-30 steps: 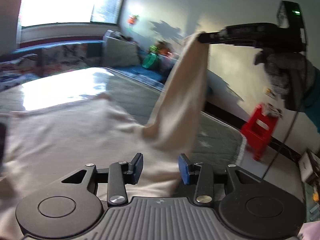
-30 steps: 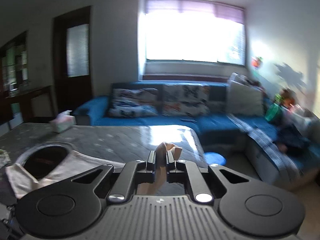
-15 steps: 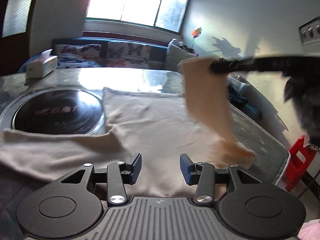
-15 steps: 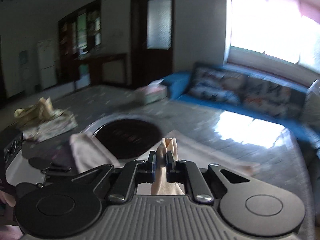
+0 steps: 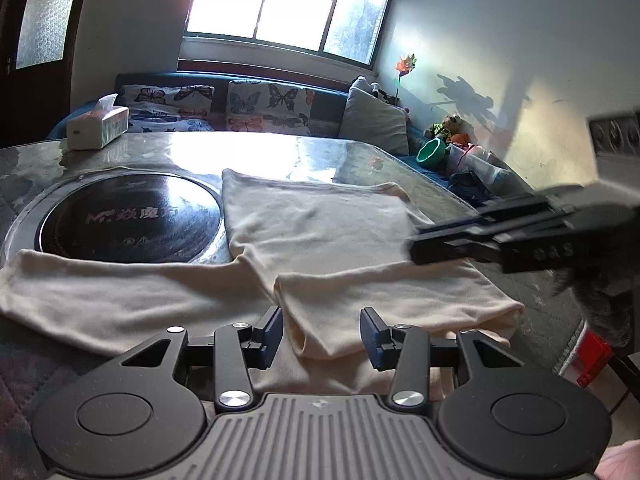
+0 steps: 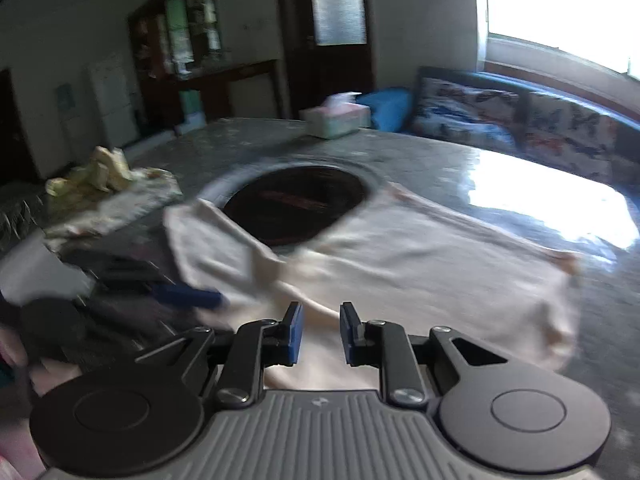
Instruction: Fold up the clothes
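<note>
- The cream-coloured soft cotton garment [image 5: 320, 240] lies spread on the grey marble-pattern counter [image 5: 280, 152], in the middle of the left wrist view. Part of it lies beside the round black glass cooktop [image 5: 128, 216] set in the counter.
- One sleeve [image 5: 392, 292] is already laid across the body of the garment, in the lower centre of that view, so I judge the first fold as done.
- The other sleeve [image 5: 100, 292] lies stretched out flat toward the lower left of the frame and is not yet folded.
- The right hand-held gripper [image 6: 320, 334] has its jaws opening; the cloth lies under them, and nothing is pinched between the blue pads [image 6: 295, 332]. It has let go of the sleeve.
- The left hand-held gripper [image 5: 320, 334] is released, with its jaws standing apart over the folded sleeve and not pressing on it.
- What is left, in my judgement: to fold the second sleeve in, and then to fold the body into a smaller packet.
- Another crumpled yellowish cloth [image 6: 96, 176] waits at the left of the right wrist view.
</note>
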